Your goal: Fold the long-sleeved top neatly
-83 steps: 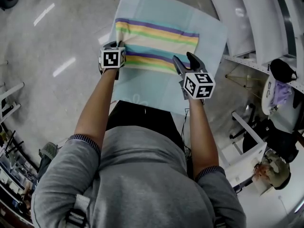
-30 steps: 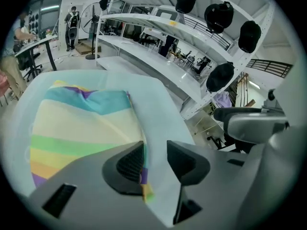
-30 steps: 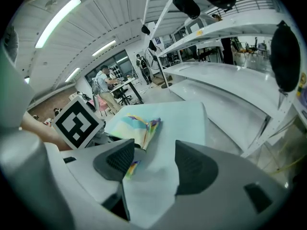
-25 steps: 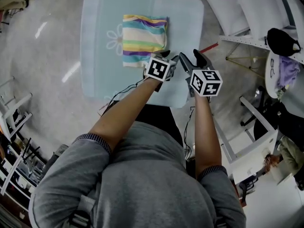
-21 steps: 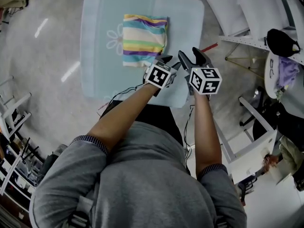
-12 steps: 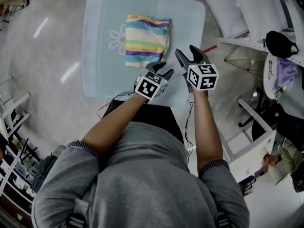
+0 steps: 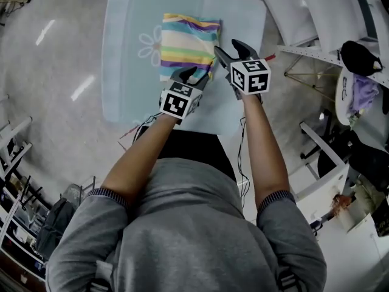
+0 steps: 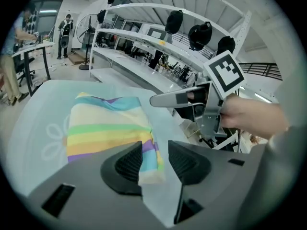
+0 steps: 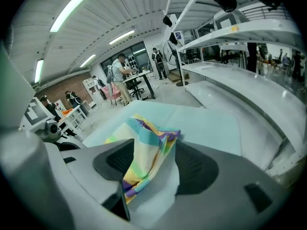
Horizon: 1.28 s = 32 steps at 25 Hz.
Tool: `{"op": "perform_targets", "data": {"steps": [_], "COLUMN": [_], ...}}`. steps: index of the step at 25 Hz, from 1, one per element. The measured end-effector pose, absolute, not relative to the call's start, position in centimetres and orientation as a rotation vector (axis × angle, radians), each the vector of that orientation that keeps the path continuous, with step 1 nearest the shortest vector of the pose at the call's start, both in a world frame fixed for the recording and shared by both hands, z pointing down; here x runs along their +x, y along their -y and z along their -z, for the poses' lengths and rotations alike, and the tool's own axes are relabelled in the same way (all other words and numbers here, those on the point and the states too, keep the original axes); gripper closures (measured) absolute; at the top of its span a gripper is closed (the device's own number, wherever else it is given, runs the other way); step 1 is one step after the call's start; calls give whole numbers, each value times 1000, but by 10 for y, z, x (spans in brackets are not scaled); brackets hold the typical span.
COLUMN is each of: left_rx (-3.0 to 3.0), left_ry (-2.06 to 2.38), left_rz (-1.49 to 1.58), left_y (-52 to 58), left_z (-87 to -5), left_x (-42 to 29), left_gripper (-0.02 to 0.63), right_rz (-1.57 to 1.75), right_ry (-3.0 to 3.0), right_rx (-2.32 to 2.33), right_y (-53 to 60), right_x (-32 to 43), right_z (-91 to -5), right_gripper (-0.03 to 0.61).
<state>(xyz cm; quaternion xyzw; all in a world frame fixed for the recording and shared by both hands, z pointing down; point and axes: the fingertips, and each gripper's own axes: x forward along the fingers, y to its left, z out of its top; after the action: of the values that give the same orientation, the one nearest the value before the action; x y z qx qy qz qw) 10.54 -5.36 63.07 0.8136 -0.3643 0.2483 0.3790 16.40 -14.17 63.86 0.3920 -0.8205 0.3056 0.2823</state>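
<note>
The striped long-sleeved top [image 7: 188,41] lies folded into a small rectangle on the pale blue table [image 7: 130,72]. My left gripper [image 7: 194,76] hovers at the top's near edge, jaws open. In the left gripper view the top's [image 8: 108,126] near right corner shows in the gap of that gripper [image 8: 156,159], not pinched. My right gripper [image 7: 230,48] is at the top's right edge, open. The right gripper view looks along that edge of the top [image 9: 146,147] through the parted jaws of the right gripper [image 9: 151,164]. The right gripper [image 8: 192,97] also shows beside the top there.
White shelving racks [image 7: 322,17] stand close to the table's right, with dark caps [image 7: 358,53] on them. A flower print [image 7: 149,44] marks the table left of the top. Cables [image 7: 143,126] hang at the table's near edge. People [image 9: 120,73] stand far behind.
The left gripper drew back from the top's right corner, then shifted left to its near edge. The right gripper moved forward to the top's right edge. The top lies unchanged.
</note>
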Motion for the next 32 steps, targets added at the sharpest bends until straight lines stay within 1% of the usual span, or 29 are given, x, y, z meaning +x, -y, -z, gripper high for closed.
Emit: {"op": "perform_targets", "data": {"steps": [8, 9, 11, 12, 14, 15, 18, 20, 25, 29, 32], "left_rx": [2062, 2057, 2046, 2043, 2042, 2041, 2035, 2028, 2038, 2082, 2135], "left_ry": [860, 846, 823, 820, 824, 825, 829, 835, 839, 846, 807], "left_rz": [-689, -696, -702, -702, -702, -702, -698, -704, -685, -655, -665], "left_y": [42, 39, 34, 33, 32, 32, 37, 38, 33, 25, 16], "left_z": [-660, -663, -670, -673, -680, -683, -684, -687, -683, -668, -653], "left_x": [118, 121, 127, 130, 133, 134, 137, 138, 149, 159, 164], "left_gripper": [430, 430, 430, 430, 430, 428, 428, 425, 385, 345, 339], "right_rz": [-776, -773, -758, -750, -735, -724, -683, -675, -759, -790, -787], "right_ry": [2195, 2192, 2189, 2189, 2201, 2214, 2245, 2227, 2138, 2138, 2165], "right_rx": [926, 904, 871, 858, 847, 852, 888, 913, 945, 973, 998], "right_y": [165, 166, 168, 170, 175, 178, 188, 192, 198, 200, 196], "right_x": [135, 132, 130, 129, 129, 129, 132, 136, 152, 159, 168], "right_z": [-670, -675, -681, -682, -679, -675, -665, -670, -698, -691, -674], "right_gripper": [369, 389, 470, 498, 540, 546, 545, 532, 441, 343, 314]}}
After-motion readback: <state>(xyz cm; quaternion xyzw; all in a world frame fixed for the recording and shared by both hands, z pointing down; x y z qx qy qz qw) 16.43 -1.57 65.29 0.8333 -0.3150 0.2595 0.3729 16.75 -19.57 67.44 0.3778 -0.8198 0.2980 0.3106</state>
